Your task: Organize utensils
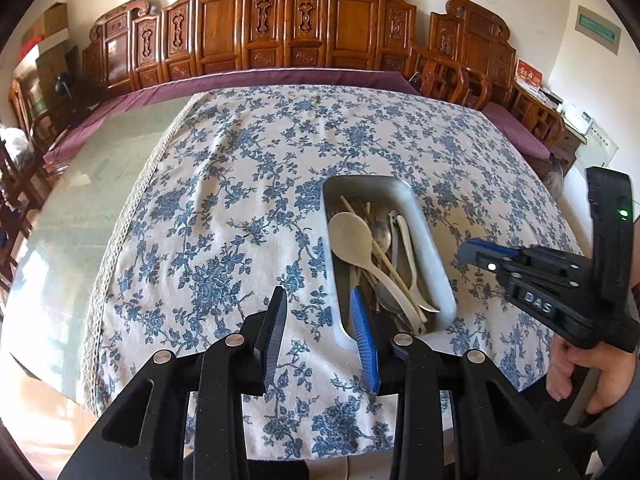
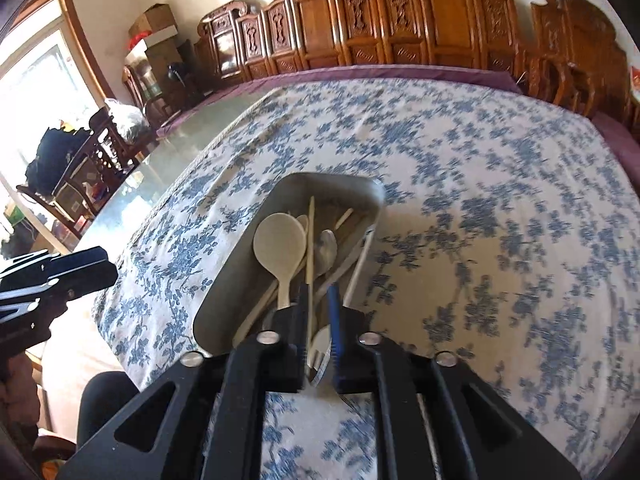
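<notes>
A metal tray [image 1: 438,268] [image 2: 236,276] lies on the flowered tablecloth and holds a pale rice spoon [image 1: 352,236] [image 2: 280,242], chopsticks [image 1: 386,258] [image 2: 310,240], a metal spoon [image 1: 382,232] [image 2: 329,248], thin white spoons [image 1: 408,248] and a white fork [image 2: 320,350]. My left gripper [image 1: 318,292] [image 2: 100,266] stands open and empty, its right finger over the tray's near left corner. My right gripper [image 2: 317,288] [image 1: 470,250] hovers at the tray's near right side. Its jaws are a narrow gap apart, and the chopstick seen through the gap lies in the tray; nothing is gripped.
The blue-flowered cloth [image 1: 248,184] covers most of a glass-topped table [image 1: 84,200], bare at the left. A carved wooden bench [image 1: 288,28] with a purple cushion runs behind it. A hand [image 1: 580,368] holds the right gripper's handle. Chairs and boxes [image 2: 80,168] stand at far left.
</notes>
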A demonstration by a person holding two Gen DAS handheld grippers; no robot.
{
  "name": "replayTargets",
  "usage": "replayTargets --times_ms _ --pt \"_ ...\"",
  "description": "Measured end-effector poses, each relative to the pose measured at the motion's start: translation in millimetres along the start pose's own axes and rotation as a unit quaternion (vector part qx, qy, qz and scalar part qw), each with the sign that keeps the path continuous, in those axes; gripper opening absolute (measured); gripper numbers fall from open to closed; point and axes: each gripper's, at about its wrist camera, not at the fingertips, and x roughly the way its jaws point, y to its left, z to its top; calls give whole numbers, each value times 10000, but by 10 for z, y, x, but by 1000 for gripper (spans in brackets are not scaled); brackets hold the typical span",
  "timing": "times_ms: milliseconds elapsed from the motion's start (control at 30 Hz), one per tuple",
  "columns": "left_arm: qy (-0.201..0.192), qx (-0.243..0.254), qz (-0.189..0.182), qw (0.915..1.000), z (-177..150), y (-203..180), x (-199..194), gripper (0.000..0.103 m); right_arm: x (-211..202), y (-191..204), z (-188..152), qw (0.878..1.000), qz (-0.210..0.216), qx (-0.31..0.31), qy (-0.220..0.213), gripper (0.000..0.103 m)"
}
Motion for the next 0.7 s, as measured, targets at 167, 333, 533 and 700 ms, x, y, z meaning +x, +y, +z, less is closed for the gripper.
replayTargets --times_ms 167,333,533,700 --pt "-225 112 101 9996 -32 -197 -211 74 -459 -74 -117 9983 -429 -51 -389 67" --pt "-389 145 143 9990 -103 -354 -395 93 -912 -192 -253 9947 -696 90 -748 100" --pt "-414 169 185 9988 -261 -558 -546 95 -1292 -279 -460 9912 -975 120 -887 100" --pt "-628 157 193 9977 -396 -708 -734 95 -1713 -267 -646 9851 -1217 157 -1204 100"
